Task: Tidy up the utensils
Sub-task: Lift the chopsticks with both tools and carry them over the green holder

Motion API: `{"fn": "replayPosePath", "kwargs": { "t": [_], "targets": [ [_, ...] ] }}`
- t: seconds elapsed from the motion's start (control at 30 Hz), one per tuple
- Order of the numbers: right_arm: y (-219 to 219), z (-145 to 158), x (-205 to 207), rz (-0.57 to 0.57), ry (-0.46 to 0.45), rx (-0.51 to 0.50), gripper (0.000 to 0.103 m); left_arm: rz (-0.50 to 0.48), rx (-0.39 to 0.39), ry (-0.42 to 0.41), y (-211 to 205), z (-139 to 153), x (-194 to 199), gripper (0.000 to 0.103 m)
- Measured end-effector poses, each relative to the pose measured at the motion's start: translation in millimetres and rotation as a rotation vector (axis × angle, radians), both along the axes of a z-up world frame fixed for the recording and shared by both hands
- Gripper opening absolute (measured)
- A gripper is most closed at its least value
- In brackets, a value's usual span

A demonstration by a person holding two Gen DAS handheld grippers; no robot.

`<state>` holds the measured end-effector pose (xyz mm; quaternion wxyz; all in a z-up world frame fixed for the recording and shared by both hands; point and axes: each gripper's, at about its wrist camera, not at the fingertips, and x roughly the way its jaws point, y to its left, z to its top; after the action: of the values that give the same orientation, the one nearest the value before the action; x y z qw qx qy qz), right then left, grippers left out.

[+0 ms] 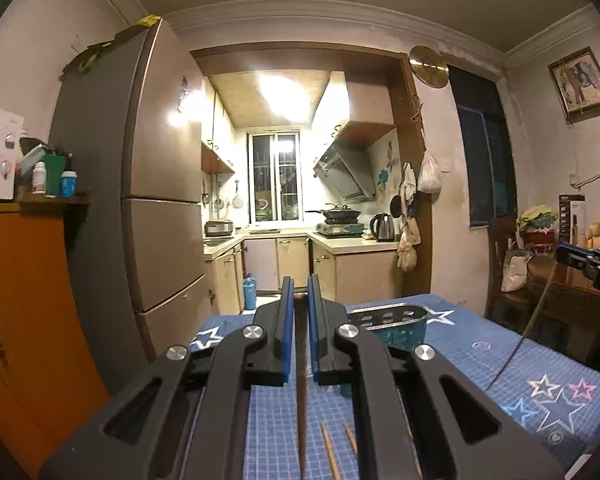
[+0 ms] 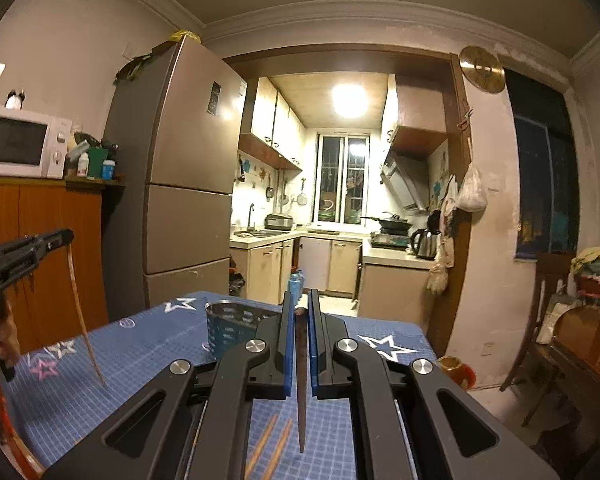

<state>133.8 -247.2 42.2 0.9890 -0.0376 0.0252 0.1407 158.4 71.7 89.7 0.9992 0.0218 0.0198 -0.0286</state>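
My left gripper (image 1: 300,284) is shut on a dark brown chopstick (image 1: 301,400) that hangs down between the blue pads, above the blue star-print tablecloth (image 1: 500,360). My right gripper (image 2: 300,296) is shut on a second dark chopstick (image 2: 300,380), which also hangs point down. Each view shows the other gripper from the side: the right gripper (image 1: 568,256) and the left gripper (image 2: 64,236). A teal perforated utensil holder (image 1: 392,326) (image 2: 236,330) with a metal rim stands on the table ahead. Loose light-wood chopsticks (image 1: 330,452) (image 2: 268,444) lie below the grippers.
A tall fridge (image 1: 160,200) and an orange cabinet (image 1: 32,300) with a microwave (image 2: 20,144) stand to the left. Wooden chairs (image 2: 548,320) are on the right. A kitchen doorway lies beyond the table's far edge. A person's hand (image 2: 4,328) holds the left gripper.
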Motion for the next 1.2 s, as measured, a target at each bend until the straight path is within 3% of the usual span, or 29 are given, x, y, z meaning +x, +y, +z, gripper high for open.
{"fn": "replayPosePath", "kwargs": {
  "t": [0.4, 0.83, 1.03, 1.2],
  "targets": [
    [22.9, 77.1, 50.8, 0.054, 0.012, 0.031, 0.007, -0.093, -0.058, -0.012, -19.8, 64.9, 48.8, 0.005],
    [57.7, 155.4, 120.5, 0.078, 0.021, 0.023, 0.007, -0.122, -0.100, -0.040, -49.2, 108.2, 115.6, 0.005],
    [76.2, 156.3, 151.8, 0.079, 0.058, 0.012, 0.007, -0.120, -0.100, -0.051, -62.0, 112.5, 141.1, 0.005],
    [84.6, 136.9, 173.7, 0.086, 0.102, 0.012, 0.007, -0.117, -0.120, -0.031, -65.1, 102.2, 161.4, 0.005]
  ]
}}
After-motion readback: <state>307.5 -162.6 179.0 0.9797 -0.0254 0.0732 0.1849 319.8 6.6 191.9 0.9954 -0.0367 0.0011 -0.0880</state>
